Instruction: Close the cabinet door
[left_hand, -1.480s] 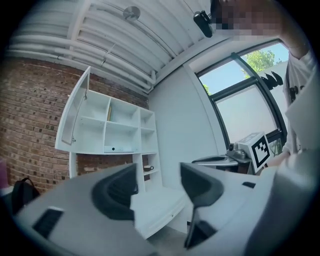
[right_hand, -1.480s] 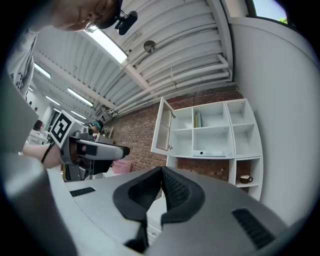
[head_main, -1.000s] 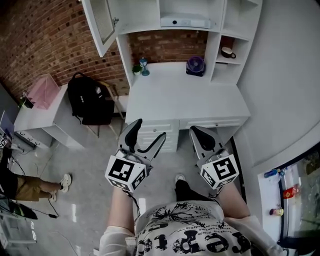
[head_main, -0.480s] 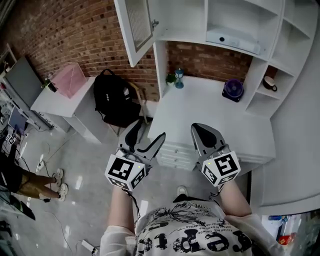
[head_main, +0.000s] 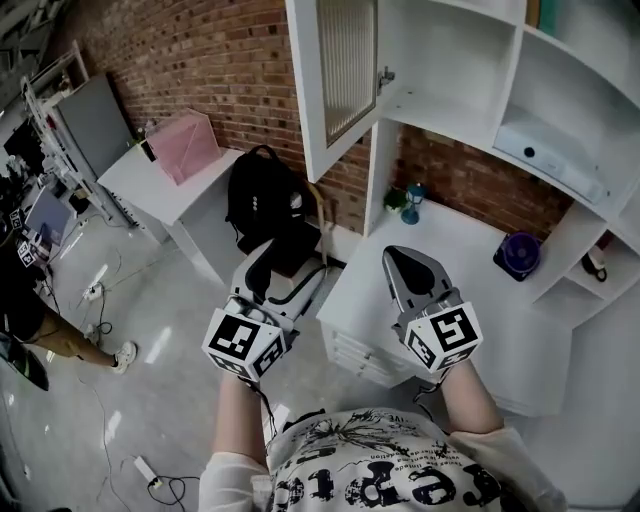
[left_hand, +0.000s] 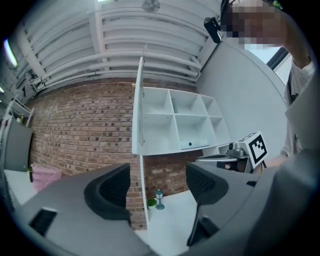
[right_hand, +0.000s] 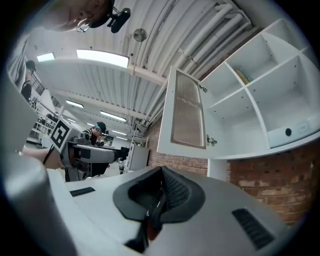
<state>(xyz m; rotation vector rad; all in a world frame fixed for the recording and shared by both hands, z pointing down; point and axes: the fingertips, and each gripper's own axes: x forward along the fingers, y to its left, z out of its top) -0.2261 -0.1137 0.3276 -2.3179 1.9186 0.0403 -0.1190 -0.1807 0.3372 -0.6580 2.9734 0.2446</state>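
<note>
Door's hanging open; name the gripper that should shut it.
Left, probably. The left gripper, jaws apart, looks straight at the cabinet door's free edge; the right gripper, shut, faces its inner side.

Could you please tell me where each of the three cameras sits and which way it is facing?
Head view: on the person's head, looking down at the desk; shows left gripper, right gripper, forearms and shirt.
Left gripper view: rides the left gripper, looking up past open jaws at the cabinet door, edge-on.
Right gripper view: rides the right gripper, looking up over shut jaws at the door's ribbed panel.
Shared: all three show the open cabinet door.
</note>
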